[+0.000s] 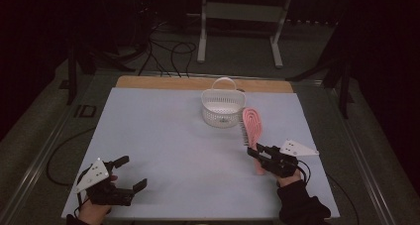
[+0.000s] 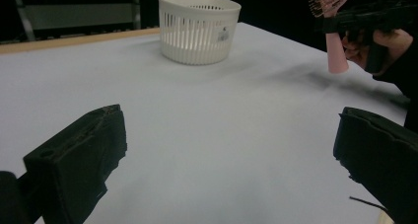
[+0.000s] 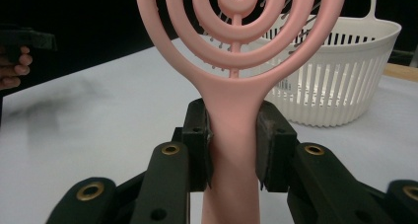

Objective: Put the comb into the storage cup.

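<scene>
Pink plastic hairbrush (image 3: pixel 236 86) with an open ringed head sits pinched by its handle in our right tongs (image 3: pixel 234 145), the two black pads pressing the neck just below the head. From the high view the pink plastic hairbrush (image 1: pixel 251 128) hangs clear of the pale blue bench (image 1: pixel 163 136), its head pointing toward the white slotted plastic basket (image 1: pixel 223 108) with a loop handle, which stands just beyond it near the far edge. Our left tongs (image 1: pixel 133 173) are spread wide with nothing between them, low over the near left corner, well apart from both the brush and the basket.

We judge the step in hand to be carrying the brush to the basket and dropping it in. To do that well, we keep the pinch firm on the handle, since the grip sits close to the head and the long tail below could swing. We lift enough for the bristles to clear the basket's rim, and we watch the loop handle, which could catch the head on the way over. We bring the brush above the middle of the basket, tip the head down and inward, and only then ease the pads apart. The basket looks light, so a knock on its wall could slide it; our free left tongs could steady it if needed
</scene>
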The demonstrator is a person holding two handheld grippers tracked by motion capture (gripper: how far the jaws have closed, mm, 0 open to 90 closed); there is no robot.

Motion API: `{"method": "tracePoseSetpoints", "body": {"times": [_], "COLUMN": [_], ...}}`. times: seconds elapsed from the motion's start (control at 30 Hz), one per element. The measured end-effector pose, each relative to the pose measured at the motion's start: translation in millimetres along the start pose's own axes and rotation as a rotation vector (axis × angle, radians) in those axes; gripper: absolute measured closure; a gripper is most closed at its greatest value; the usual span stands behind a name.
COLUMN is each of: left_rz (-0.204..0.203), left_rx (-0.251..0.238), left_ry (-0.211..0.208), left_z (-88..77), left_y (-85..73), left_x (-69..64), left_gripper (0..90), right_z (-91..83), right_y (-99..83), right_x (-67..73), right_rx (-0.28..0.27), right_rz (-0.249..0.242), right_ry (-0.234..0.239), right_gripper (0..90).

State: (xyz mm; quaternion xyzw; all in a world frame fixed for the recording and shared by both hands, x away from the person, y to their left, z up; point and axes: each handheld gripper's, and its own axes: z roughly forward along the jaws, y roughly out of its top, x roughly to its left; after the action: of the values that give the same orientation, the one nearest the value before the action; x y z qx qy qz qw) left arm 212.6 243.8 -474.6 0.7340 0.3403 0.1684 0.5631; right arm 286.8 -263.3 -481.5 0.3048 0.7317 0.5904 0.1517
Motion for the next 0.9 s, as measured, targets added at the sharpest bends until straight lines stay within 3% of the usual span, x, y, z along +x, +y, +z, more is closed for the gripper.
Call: {"method": "tracePoseSetpoints", "body": {"times": [0.6, 0.9], "left_rz": [0.045, 0.064], "left_rx": [0.032, 0.041], "left_ry": [0.003, -0.021], "left_z": [15.4, 29.0], "left_y": [63.6, 90.9], "left_x": [-4.9, -9.9], "left_gripper": [0.0, 0.0], "right_z": [-1.7, -0.6], "right_y": [3.2, 3.4], "right_x": [0.6, 1.5], "right_rx": [-0.006, -0.004], "right_rz": [-0.005, -0.007], "right_ry": [-0.009, -0.006], "right_gripper": [70.3, 70.4]}}
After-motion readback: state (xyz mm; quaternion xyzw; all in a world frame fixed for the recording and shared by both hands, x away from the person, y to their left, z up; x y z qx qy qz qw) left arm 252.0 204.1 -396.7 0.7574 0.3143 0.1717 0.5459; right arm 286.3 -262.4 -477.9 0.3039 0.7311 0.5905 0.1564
